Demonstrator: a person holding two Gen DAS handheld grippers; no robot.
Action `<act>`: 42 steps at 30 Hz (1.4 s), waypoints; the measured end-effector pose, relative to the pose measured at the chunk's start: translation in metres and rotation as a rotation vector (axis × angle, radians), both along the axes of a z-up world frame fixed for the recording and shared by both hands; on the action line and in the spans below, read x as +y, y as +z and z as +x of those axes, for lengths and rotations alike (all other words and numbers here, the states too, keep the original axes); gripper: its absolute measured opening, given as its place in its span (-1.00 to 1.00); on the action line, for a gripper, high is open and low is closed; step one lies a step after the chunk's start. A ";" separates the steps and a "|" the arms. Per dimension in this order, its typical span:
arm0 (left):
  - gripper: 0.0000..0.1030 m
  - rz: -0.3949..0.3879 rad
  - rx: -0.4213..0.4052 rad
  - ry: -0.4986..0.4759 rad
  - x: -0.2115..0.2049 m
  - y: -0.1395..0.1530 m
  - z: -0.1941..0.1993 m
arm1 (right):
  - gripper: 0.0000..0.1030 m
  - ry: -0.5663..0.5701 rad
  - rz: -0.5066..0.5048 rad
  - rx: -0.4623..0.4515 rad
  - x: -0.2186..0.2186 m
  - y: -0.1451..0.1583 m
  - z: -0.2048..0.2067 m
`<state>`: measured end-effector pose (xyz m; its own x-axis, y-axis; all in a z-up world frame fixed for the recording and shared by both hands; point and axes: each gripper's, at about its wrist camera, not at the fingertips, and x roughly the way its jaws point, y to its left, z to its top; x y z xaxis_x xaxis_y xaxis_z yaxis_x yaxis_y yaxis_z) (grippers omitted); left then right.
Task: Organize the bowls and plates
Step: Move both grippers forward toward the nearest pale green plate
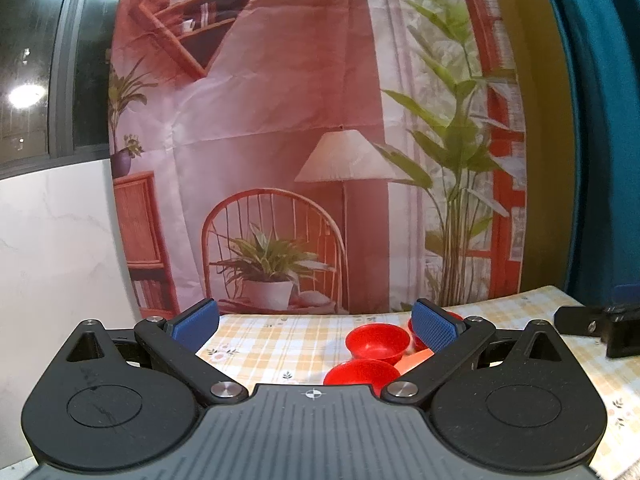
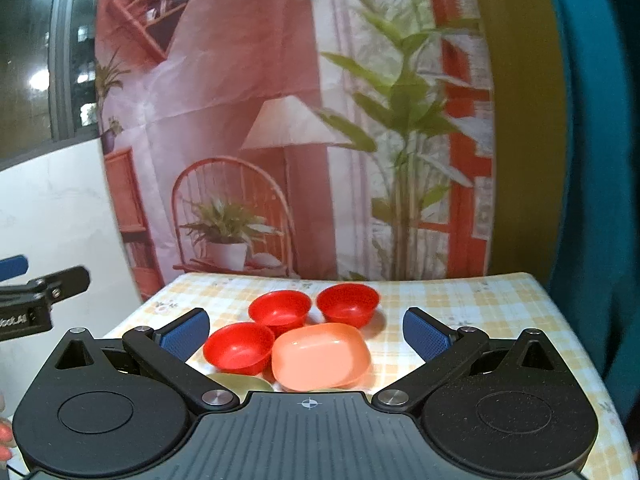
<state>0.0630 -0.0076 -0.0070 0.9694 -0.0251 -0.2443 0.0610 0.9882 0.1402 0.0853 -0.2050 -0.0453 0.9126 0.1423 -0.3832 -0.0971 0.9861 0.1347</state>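
Printed backdrop point(image 2: 280, 120) with a lamp, wicker chair and plants hangs behind a table covered in a yellow checked tablecloth point(image 2: 460, 300); dark window point(image 1: 36, 60) far left, teal curtain point(image 2: 592, 160) on the right.

Right wrist view: right gripper point(image 2: 307, 332) hovers above the near part of the table, jaws wide apart, nothing between the blue pads point(image 2: 426, 336). Dishes sit clustered mid-table just ahead of it. Three red bowls: near-left bowl point(image 2: 239, 347), middle bowl point(image 2: 280, 312), far-right bowl point(image 2: 348, 305). Near-left and middle bowls look touching; far-right one just beside the middle. Peach square bowl point(image 2: 320, 356) sits right of the near-left bowl, touching it, tilted slightly toward the camera. Olive-green dish point(image 2: 240, 383) peeks out just below the near-left bowl, mostly hidden by the gripper body; shape cannot tell.

Left wrist view: left gripper point(image 1: 316, 330) also held apart and empty, off the table's left side. Same bowls lie toward its right finger, partly hidden. Right gripper's black finger shows at the right edge.
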 end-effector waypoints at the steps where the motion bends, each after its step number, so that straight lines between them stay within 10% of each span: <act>1: 1.00 0.002 0.007 -0.001 -0.002 -0.002 0.008 | 0.99 0.001 -0.004 0.006 0.001 -0.002 0.009; 23: 0.59 -0.059 0.312 0.019 0.013 -0.096 0.101 | 0.99 0.005 0.001 0.249 0.008 -0.105 0.095; 29: 0.12 -0.084 0.397 -0.052 0.010 -0.117 0.107 | 0.96 0.034 -0.022 0.262 0.012 -0.115 0.097; 42: 0.00 -0.126 0.474 -0.091 0.001 -0.146 0.112 | 0.41 0.106 -0.002 0.300 0.014 -0.134 0.102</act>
<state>0.1747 -0.0067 -0.1529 0.7446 -0.1626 -0.6474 0.1760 0.9834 -0.0446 0.1877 -0.1909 -0.1789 0.7390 0.2300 -0.6332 -0.1561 0.9728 0.1711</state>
